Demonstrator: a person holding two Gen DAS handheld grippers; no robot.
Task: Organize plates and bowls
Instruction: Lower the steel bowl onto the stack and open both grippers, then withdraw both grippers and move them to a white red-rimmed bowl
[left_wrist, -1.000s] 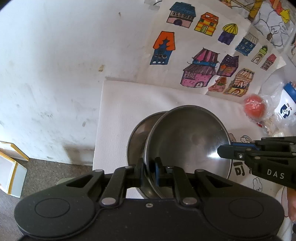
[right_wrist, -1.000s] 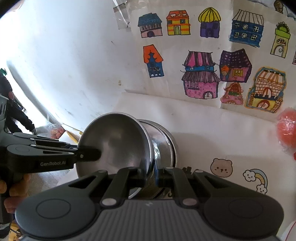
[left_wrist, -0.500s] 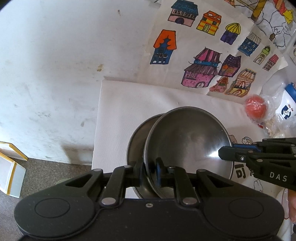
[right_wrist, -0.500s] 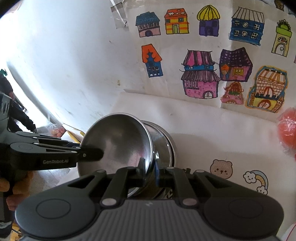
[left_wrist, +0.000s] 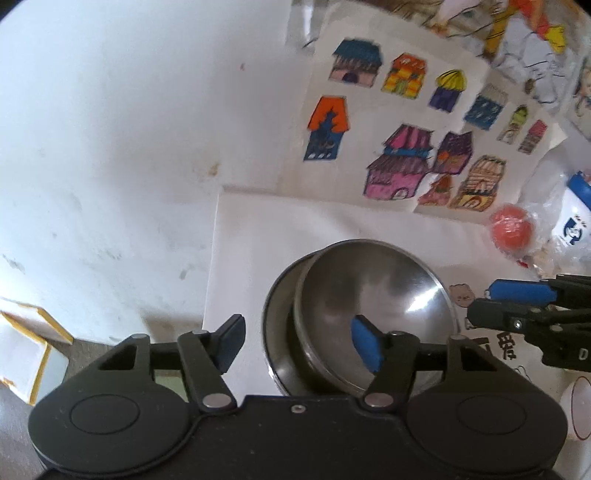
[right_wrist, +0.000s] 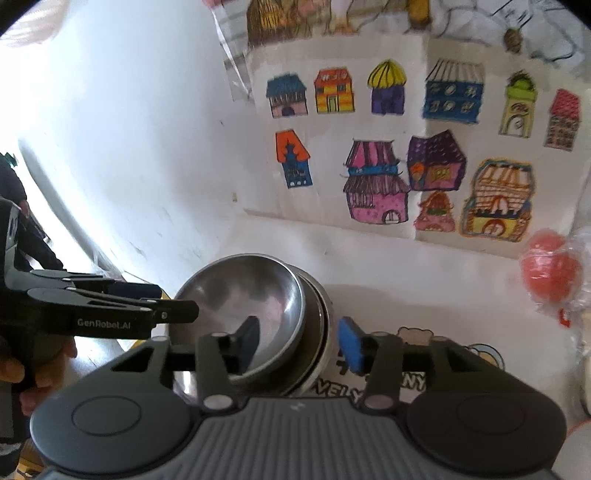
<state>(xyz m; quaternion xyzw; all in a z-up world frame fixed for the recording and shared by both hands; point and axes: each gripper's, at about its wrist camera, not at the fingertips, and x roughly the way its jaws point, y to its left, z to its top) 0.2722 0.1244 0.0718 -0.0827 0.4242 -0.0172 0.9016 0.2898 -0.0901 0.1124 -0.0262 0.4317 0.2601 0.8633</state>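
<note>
A shiny steel bowl (left_wrist: 373, 295) sits tilted inside a second steel bowl (left_wrist: 277, 321) on the white tablecloth (left_wrist: 258, 229). My left gripper (left_wrist: 299, 343) is opening. The near rims of both bowls lie between its fingers, and the pads press on nothing. In the right wrist view the top bowl (right_wrist: 240, 291) rests in the lower bowl (right_wrist: 321, 317). My right gripper (right_wrist: 299, 345) is opening astride their right rims without touching them. Each gripper shows in the other's view: the right gripper (left_wrist: 484, 302) beside the bowl's right rim, the left gripper (right_wrist: 173, 301) at its left rim.
A red ball in a plastic bag (left_wrist: 511, 230) and a blue and white cup (left_wrist: 576, 218) lie at the right. House drawings (left_wrist: 406, 162) hang on the wall behind. The table's left edge drops to a floor with a yellow-edged box (left_wrist: 22, 347). A hand (right_wrist: 22, 369) holds the left gripper.
Both grippers were shut on the top bowl's rim and now stand open. The bowl has dropped into the lower one. The right gripper has pulled back a little.
</note>
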